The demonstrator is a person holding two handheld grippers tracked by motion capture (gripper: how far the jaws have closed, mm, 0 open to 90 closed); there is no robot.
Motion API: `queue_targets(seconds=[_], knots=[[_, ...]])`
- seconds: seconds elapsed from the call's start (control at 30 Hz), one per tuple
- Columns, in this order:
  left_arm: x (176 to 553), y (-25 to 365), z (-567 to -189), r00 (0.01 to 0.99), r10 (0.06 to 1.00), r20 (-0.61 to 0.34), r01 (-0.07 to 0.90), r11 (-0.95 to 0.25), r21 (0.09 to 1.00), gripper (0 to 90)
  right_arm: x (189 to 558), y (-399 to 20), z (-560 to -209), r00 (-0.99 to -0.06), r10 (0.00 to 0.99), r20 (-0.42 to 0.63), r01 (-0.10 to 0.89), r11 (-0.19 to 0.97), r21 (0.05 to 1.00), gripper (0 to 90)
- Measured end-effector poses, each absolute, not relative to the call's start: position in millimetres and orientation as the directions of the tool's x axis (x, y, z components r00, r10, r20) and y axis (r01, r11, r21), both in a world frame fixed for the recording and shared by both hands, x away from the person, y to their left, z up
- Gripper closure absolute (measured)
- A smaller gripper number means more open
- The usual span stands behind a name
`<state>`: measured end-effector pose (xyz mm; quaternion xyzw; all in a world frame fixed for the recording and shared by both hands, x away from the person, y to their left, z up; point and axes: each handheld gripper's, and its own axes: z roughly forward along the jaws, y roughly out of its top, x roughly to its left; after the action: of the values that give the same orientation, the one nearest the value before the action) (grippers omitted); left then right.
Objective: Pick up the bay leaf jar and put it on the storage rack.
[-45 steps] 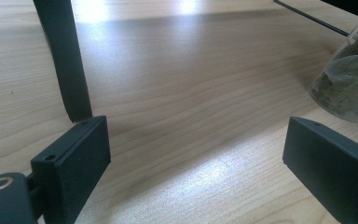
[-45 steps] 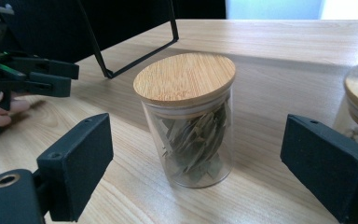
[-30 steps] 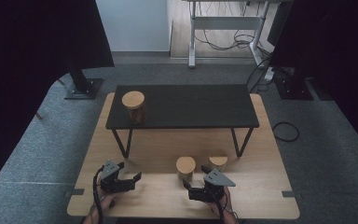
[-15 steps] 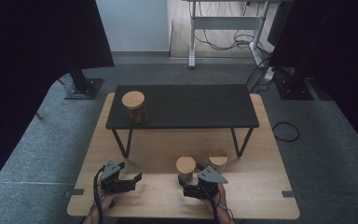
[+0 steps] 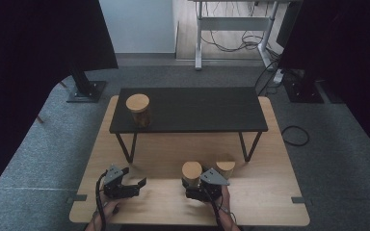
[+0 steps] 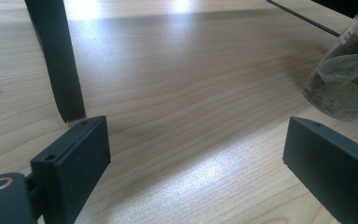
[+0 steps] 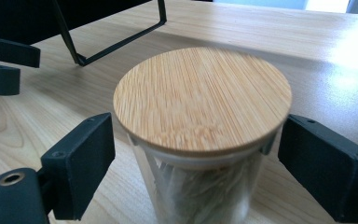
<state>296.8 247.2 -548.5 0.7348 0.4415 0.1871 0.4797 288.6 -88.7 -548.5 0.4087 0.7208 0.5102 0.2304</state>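
While closing: I centre the jar (image 7: 200, 140) between both pads.
Right gripper (image 7: 191, 163): narrowing, pads not yet touching glass.
Left gripper (image 6: 200, 163): wide, idle at nine o'clock.

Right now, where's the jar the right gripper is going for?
The jar stands on the wooden table, near its front edge in the high view, between the open jaws of the right gripper. A second jar stands just to its right.
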Motion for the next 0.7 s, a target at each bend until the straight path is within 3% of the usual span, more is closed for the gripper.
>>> queue_targets(seconds=[0.5,0.7], knots=[[297,248,-548,0.538,0.829,-0.152,0.472,-0.147,0.869,6.8,301,-79,-550,-0.545,0.834,0.078,0.38,0.163,0.91,23.0],[297,248,-549,0.538,0.828,-0.156,0.474,-0.144,0.868,6.9,301,-78,-549,-0.551,0.832,0.072,0.38,0.173,0.909,23.7]])
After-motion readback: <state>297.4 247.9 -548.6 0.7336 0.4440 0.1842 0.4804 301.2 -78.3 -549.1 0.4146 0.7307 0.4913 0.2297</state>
